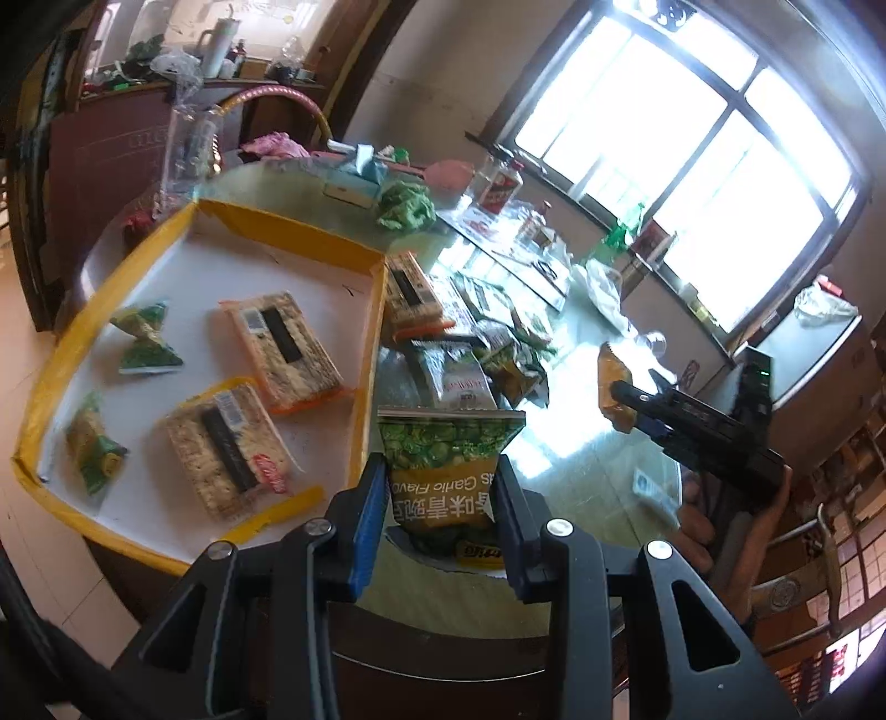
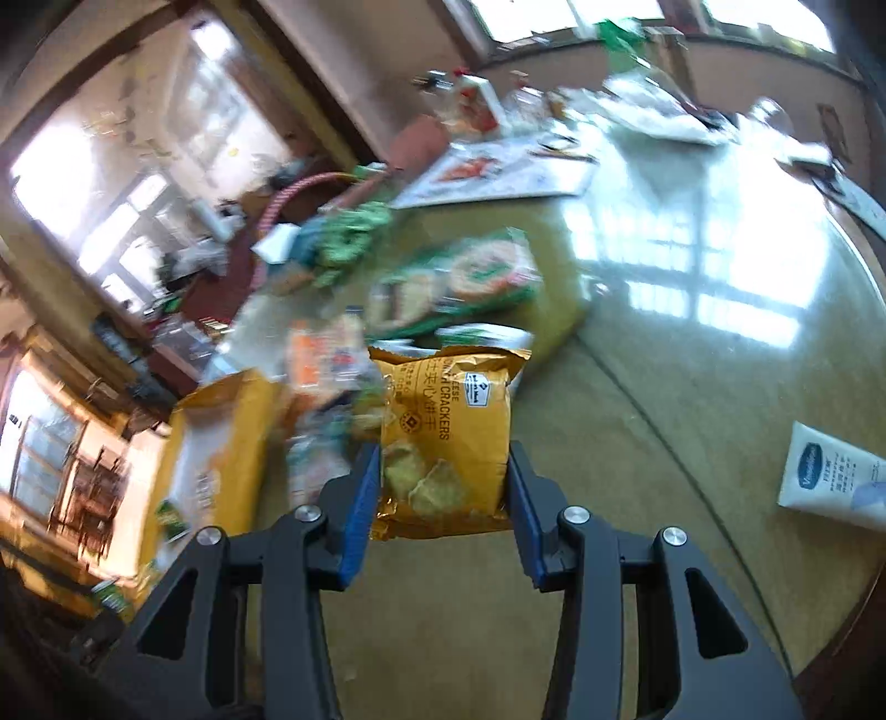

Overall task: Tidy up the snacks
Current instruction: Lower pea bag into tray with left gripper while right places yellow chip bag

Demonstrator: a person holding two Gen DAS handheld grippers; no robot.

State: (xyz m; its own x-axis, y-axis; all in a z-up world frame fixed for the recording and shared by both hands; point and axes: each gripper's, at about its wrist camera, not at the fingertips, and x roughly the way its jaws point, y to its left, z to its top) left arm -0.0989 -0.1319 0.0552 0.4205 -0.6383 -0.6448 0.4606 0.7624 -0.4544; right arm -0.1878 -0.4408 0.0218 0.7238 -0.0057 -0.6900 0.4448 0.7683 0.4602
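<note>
The yellow-rimmed white cardboard tray (image 1: 372,310) on the left holds two clear-wrapped cracker packs (image 1: 285,346) and three small green snack packets (image 1: 145,346); the near green pea bag (image 1: 451,448) and right orange cracker bag (image 2: 443,437) make one each.

— Far ahead, beyond the fingertips? Big window (image 1: 692,166), bright panes, dark frame.
— Below it? Long ledge (image 1: 670,288) crowded with bottles and bags.
— Nearer, ahead and slightly right: red-labelled bottle (image 1: 501,185) upright on the round table (image 1: 587,443), crumpled green bag (image 1: 407,205) just left of it.
— Far left and ahead? Dark wooden cabinet (image 1: 111,160), white tumbler (image 1: 213,50) on top.
— From the other side, low to the right: white tube (image 2: 830,482) lying flat on glossy tabletop, well apart from everything else.
</note>
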